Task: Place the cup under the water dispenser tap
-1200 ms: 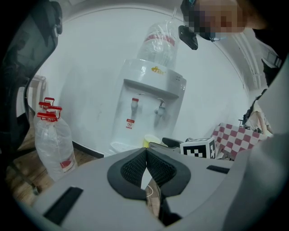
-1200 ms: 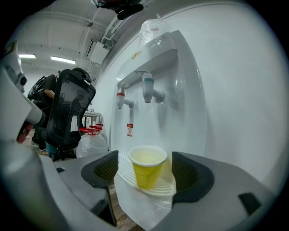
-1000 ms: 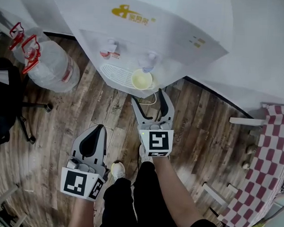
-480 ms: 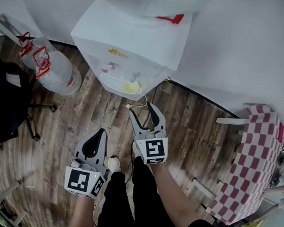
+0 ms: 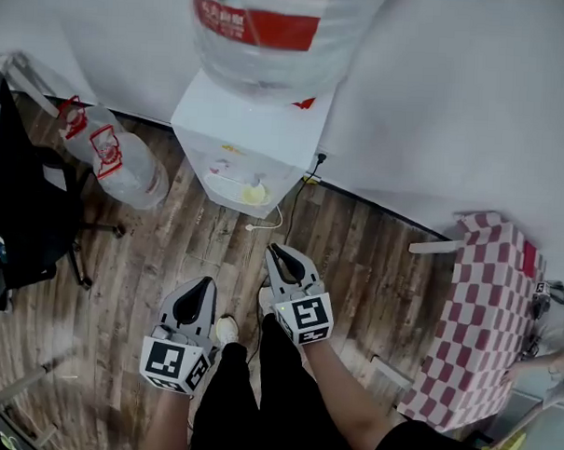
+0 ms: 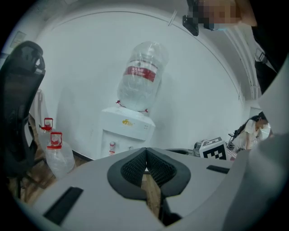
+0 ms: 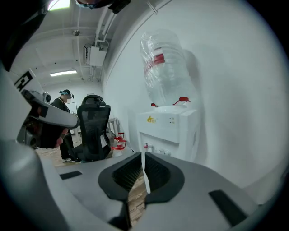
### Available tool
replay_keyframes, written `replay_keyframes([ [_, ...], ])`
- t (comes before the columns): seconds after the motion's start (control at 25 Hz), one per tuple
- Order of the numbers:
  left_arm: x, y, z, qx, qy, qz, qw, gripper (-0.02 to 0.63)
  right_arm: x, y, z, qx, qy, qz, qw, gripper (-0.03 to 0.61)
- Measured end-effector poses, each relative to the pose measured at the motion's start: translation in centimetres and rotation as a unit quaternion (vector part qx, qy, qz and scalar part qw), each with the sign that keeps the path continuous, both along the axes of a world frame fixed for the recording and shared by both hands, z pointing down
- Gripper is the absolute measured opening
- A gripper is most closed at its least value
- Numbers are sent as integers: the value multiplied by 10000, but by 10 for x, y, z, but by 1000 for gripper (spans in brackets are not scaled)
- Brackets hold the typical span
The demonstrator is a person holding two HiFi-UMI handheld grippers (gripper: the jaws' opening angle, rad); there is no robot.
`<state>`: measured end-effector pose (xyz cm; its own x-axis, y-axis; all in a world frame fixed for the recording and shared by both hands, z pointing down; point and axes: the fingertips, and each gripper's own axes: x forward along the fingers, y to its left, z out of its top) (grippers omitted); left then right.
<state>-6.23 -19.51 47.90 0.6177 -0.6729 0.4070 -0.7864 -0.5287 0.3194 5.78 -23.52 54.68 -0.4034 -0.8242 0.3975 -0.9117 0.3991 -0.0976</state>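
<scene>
You are holding left gripper [image 5: 198, 292] and right gripper [image 5: 281, 257] closed, empty; only head view is showing cup [image 5: 253, 195] at dispenser [image 5: 253, 139].

Head view: we see even, soft indoor light. Wall [image 5: 436, 105] behind water dispenser [image 5: 251, 153] bright, no hard glare. Floor [image 5: 122, 259] left of dispenser dimmer, slightly smeared.

Right gripper view: we note ceiling strip light [image 7: 63, 72] far left of dispenser, soft shadow on wall right of it.

Both gripper views: fisheye bend, black corners, foreground below dispenser out of focus.
</scene>
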Motion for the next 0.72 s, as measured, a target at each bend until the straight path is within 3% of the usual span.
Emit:
replay_keyframes([
  [0.16, -9, 20, -43, 145, -65, 97, 9998, 14, 2, 37, -46, -157, -141, -205, 9996, 26],
  [0.36, -28, 47, -93, 446, 61, 230, 9987, 14, 5, 84, -121, 81, -269, -177, 9994, 23],
  [0.6, -49, 87, -117, 625, 99, 477, 9969, 14, 1, 143, -187, 273, -1129, 240, 9929, 21],
  [0.72, -53, 106, -120, 637, 99, 578, 9962, 14, -2, 170, -205, 348, -1214, 306, 9915, 21],
])
